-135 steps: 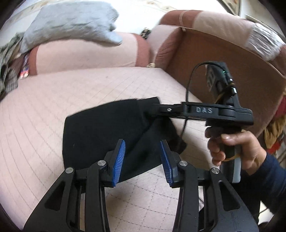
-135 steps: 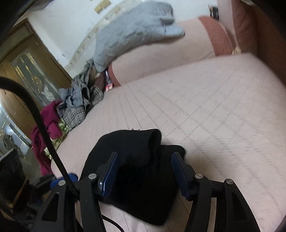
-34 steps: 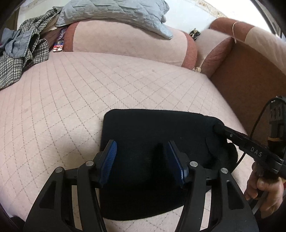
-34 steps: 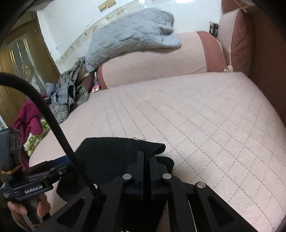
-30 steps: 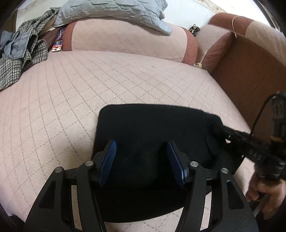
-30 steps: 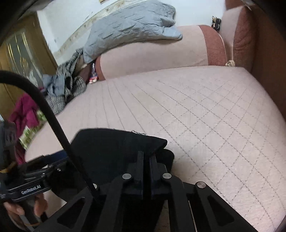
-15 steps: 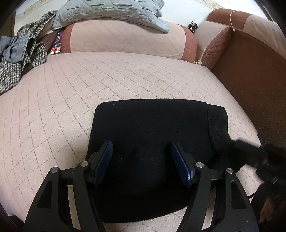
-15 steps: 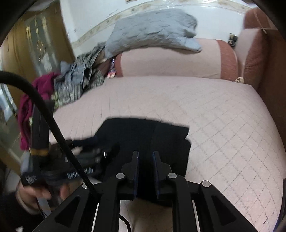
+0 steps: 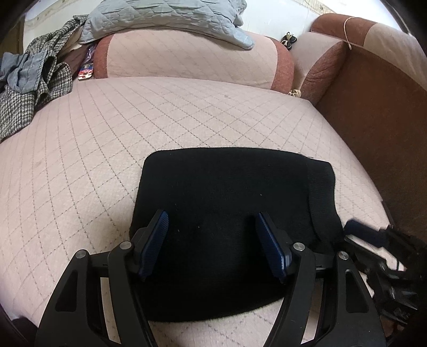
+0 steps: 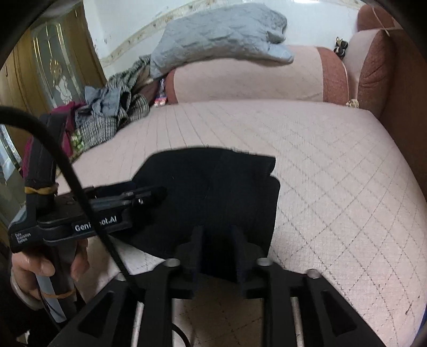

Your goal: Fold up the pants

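Observation:
The black pants [image 9: 229, 202] lie folded into a flat rectangle on the pink quilted sofa seat [image 9: 106, 138]; they also show in the right wrist view [image 10: 213, 192]. My left gripper [image 9: 210, 240] is open, its blue pads over the near half of the pants, holding nothing. My right gripper [image 10: 216, 240] is partly open with a small gap between its fingers, just above the near edge of the pants and empty. It shows blurred at the right edge of the left wrist view [image 9: 373, 240]. The left gripper also shows at the left of the right wrist view [image 10: 128, 197].
A grey quilted blanket [image 9: 165, 16] lies on the pink bolster [image 9: 186, 61] at the back. A heap of clothes [image 9: 29, 88] sits at the far left. The brown sofa arm [image 9: 387, 106] rises on the right. A wooden door [image 10: 53, 74] stands behind the clothes.
My right gripper has let go of the pants, opened slightly and drawn back. The pants have settled flat. My left gripper has stayed open over them.

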Action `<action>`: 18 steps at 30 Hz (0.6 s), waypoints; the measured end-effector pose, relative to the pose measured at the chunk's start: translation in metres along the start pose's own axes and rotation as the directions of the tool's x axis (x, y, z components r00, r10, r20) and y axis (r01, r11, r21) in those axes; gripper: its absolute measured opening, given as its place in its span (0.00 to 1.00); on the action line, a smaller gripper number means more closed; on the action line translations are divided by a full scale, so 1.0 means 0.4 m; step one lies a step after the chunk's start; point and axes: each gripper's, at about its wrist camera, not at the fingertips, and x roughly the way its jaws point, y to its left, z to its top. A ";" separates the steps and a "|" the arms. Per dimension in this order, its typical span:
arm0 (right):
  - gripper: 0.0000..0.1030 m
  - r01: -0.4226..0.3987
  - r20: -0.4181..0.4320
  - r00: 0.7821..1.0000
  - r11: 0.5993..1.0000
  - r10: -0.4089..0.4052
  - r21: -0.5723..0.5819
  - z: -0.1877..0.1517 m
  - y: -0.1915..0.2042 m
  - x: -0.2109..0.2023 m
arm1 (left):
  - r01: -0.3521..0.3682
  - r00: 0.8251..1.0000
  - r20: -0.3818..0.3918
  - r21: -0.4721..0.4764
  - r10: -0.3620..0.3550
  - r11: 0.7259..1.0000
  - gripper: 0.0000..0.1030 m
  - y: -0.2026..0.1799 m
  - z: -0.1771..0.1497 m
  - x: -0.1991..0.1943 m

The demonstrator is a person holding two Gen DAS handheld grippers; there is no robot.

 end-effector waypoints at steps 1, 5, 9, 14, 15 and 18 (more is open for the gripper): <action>0.54 -0.012 0.011 1.000 1.000 0.012 0.004 0.004 0.001 -0.009 | 0.002 1.000 0.001 -0.002 -0.002 1.000 0.66 0.000 0.000 -0.005; 0.54 -0.011 0.032 0.999 1.000 0.010 0.023 0.015 0.002 -0.026 | 0.019 1.000 0.001 -0.015 -0.019 1.000 0.66 0.001 0.004 -0.028; 0.54 -0.010 0.042 0.999 0.999 0.009 0.033 0.026 0.004 -0.033 | 0.015 1.000 0.019 -0.008 -0.015 1.000 0.66 -0.004 0.006 -0.053; 0.54 -0.002 0.053 0.999 1.000 0.001 0.019 0.041 0.013 -0.027 | 0.010 0.999 0.043 0.001 -0.010 1.000 0.66 -0.002 0.011 -0.085; 0.54 -0.002 0.054 0.999 1.000 0.001 0.015 0.045 0.009 -0.022 | -0.001 0.999 0.049 0.011 0.000 1.000 0.66 -0.001 0.013 -0.093; 0.54 0.001 0.051 0.999 1.000 -0.002 0.009 0.059 0.004 -0.010 | -0.037 0.997 0.066 0.028 0.035 0.999 0.66 0.011 0.014 -0.116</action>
